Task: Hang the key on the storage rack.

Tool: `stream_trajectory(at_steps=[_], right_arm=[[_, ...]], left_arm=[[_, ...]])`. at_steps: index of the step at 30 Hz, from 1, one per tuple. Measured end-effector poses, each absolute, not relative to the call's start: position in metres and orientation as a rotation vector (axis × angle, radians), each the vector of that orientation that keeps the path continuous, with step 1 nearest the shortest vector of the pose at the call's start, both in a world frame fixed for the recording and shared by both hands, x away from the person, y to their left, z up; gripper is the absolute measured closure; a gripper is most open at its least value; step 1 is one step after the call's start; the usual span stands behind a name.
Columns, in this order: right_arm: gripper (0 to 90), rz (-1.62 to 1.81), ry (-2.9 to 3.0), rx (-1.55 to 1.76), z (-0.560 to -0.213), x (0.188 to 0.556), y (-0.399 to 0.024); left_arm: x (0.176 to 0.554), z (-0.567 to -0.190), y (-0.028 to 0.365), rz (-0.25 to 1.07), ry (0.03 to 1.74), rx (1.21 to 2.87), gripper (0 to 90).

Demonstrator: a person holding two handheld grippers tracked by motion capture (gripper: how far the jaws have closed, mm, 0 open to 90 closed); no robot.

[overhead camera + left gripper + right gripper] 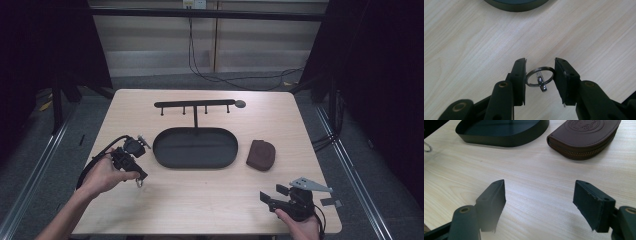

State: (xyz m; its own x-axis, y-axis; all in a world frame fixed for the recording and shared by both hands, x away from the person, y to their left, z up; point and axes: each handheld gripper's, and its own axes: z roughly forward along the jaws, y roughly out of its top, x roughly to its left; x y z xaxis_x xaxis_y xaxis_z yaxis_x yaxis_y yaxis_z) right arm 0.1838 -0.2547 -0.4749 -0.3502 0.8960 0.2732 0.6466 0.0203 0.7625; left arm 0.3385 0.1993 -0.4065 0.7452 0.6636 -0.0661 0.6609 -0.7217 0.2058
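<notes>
A metal key ring with a small clip hanging from it is pinched edge to edge between the two black pads of my left gripper, a little above the wooden table. In the high view the left gripper is at the table's left with the ring dangling at its tip, left of the black oval tray. My right gripper stands open over bare wood with nothing between its fingers; in the high view it is near the front right edge.
A brown zipped leather pouch lies right of the tray, also seen as a pouch ahead of the right gripper. A black hook rack stands on a post behind the tray. Cables run on the floor beyond the table.
</notes>
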Motion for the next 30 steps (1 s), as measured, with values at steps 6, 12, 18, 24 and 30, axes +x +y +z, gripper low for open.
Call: stream_trajectory(at_steps=[6, 12, 18, 24, 30], right_arm=[[25.9, 1.243, 2.015, 1.59, -0.475, 0.184, -0.255], [25.9, 1.242, 2.015, 1.591, -0.475, 0.184, -0.255], [25.9, 1.238, 2.015, 1.593, -0.475, 0.184, -0.255], [25.9, 1.238, 2.016, 1.594, -0.475, 0.184, -0.255], [25.9, 1.237, 2.019, 1.594, -0.475, 0.184, -0.255]], left_arm=[[0.342, -0.399, 0.199, 0.036, 1.073, 2.73, 62.7], [0.343, -0.394, 0.199, 0.021, 1.076, 2.734, 62.7], [0.345, -0.382, 0.198, 0.034, 1.069, 2.731, 62.7], [0.346, -0.369, 0.194, 0.049, 1.058, 2.733, 62.8], [0.347, -0.359, 0.189, 0.067, 1.054, 2.732, 62.7]])
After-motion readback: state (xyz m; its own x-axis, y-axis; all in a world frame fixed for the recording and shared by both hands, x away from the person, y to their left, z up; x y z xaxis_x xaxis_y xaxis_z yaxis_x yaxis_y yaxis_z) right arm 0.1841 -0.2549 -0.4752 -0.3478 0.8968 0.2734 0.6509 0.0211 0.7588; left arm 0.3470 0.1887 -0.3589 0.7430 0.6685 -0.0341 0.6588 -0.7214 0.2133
